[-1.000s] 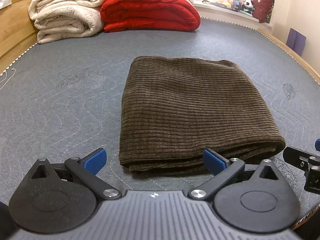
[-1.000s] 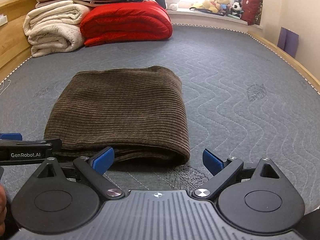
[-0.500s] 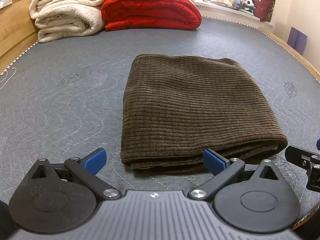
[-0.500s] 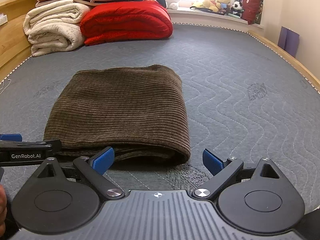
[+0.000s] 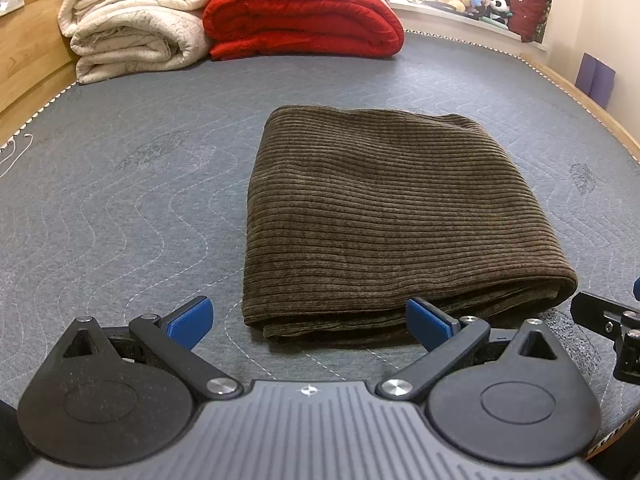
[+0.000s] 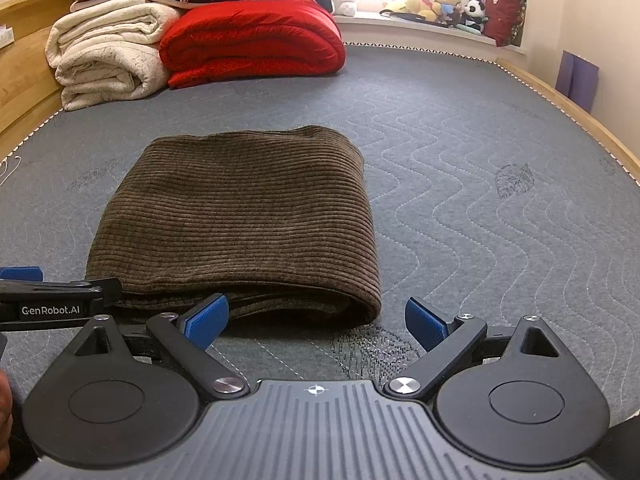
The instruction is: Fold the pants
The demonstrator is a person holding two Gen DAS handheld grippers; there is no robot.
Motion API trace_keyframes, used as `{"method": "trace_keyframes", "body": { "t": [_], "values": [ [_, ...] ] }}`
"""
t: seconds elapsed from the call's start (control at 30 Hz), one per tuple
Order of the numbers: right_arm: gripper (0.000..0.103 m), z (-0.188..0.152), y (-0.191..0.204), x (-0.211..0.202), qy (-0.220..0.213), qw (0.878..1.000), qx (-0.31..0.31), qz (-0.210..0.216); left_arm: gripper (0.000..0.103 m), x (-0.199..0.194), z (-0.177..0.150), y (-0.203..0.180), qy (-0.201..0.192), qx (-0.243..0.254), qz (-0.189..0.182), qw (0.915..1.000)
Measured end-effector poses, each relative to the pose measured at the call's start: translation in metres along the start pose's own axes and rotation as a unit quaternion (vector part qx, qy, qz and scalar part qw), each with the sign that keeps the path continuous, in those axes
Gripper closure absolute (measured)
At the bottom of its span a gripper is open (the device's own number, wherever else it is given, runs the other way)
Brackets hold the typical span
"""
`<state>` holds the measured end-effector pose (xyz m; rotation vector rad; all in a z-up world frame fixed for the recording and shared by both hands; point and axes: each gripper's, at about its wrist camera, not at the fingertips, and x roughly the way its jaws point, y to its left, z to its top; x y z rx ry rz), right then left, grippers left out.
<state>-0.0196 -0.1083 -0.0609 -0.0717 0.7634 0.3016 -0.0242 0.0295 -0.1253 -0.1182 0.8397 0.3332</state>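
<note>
Pants: brown corduroy pants (image 5: 384,216) lie folded into a thick rectangle on the grey quilted mattress (image 5: 120,200), the stacked layers showing along the near edge.
Left gripper: the left gripper (image 5: 310,320) has its blue pads wide apart and holds nothing; it sits low at the near edge of the pants, over their left corner.
Right gripper: the right gripper (image 6: 316,320) is also spread wide and empty, at the near right corner of the pants; its left pad (image 6: 206,320) appears just in front of the fold, though contact is hard to judge.
Left view only: a sliver of the right gripper's black linkage shows at the far right edge, and more bare mattress lies left of the pants.
Right view only: the left gripper's black finger with a printed label crosses the left edge; a leaf print (image 6: 512,180) on the mattress shows clearly.
Background: a cream blanket (image 5: 132,32) and a red quilt (image 5: 304,16) are stacked at the far end, with stuffed toys (image 6: 436,2) on the window ledge.
</note>
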Motion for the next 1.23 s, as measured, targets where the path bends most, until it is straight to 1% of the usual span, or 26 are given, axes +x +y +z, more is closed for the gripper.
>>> {"method": "trace_keyframes", "body": {
  "t": [0.7, 1.23],
  "values": [
    [0.008, 0.0, 0.002, 0.001, 0.0, 1.0, 0.0, -0.001, 0.0, 0.0, 0.0, 0.0, -0.002, 0.0, -0.001, 1.0],
    [0.008, -0.002, -0.012, 0.0, 0.001, 1.0, -0.008, 0.011, 0.0, -0.002, 0.0, -0.001, -0.008, 0.007, -0.006, 0.9999]
  ]
}}
